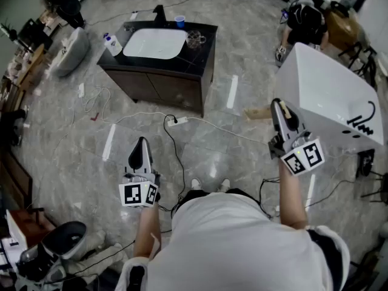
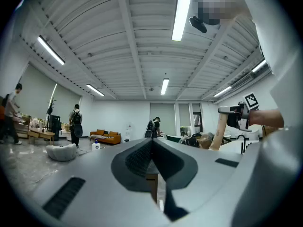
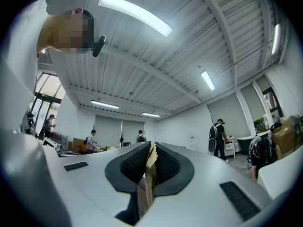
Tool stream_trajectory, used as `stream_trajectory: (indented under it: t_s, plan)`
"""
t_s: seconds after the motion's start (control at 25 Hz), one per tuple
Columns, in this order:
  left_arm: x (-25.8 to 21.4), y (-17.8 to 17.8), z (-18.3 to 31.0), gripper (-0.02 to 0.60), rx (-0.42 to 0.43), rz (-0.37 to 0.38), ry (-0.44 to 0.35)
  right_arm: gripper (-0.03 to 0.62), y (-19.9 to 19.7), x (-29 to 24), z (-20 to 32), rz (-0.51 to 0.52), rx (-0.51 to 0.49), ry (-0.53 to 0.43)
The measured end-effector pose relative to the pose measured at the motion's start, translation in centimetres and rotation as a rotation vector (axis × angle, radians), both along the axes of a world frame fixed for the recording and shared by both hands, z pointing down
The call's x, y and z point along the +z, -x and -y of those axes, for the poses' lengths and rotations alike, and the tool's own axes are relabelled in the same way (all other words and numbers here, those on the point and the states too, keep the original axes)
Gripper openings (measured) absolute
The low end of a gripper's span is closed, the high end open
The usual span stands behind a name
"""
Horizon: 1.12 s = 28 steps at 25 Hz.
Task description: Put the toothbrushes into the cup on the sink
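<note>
The dark vanity point(image 1: 206, 47) with its white sink basin point(image 1: 154, 43) stands a few steps ahead of me on the marble floor. On its top sit a clear glass cup point(image 1: 194, 39), a small blue cup point(image 1: 180, 20) and a soap bottle point(image 1: 111, 43). I see no toothbrushes in any view. My left gripper point(image 1: 142, 143) point(image 2: 151, 141) is held low at my left, shut and empty. My right gripper point(image 1: 277, 105) point(image 3: 151, 146) is raised at my right, beside the tub, jaws shut. A thin tan strip shows in its slit; I cannot tell whether it is gripped.
A large white bathtub point(image 1: 327, 96) stands close on my right, a wooden plank point(image 1: 257, 113) at its near corner. A power strip point(image 1: 177, 121) and cables trail across the floor between me and the vanity. A person crouches at the back right point(image 1: 303, 20). A white basin point(image 1: 70, 50) lies far left.
</note>
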<state>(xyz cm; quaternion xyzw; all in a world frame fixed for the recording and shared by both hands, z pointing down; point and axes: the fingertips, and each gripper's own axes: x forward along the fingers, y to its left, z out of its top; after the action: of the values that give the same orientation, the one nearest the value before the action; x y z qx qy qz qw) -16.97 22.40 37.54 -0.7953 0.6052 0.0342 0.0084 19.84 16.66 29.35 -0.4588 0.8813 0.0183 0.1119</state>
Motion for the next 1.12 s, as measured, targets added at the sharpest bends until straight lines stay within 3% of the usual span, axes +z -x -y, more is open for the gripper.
stream_trajectory:
  t_s: [0.48, 1.12]
  plan:
    - [-0.2, 1.1, 1.3, 0.002, -0.059, -0.013, -0.009, 0.041, -2.2, -0.5, 1.4, -0.026, 0.035, -0.019]
    - [-0.3, -5.1, 1.0, 0.002, -0.071, -0.014, 0.004, 0.041, -5.8, -0.5, 2.6, 0.008, -0.045, -0.022]
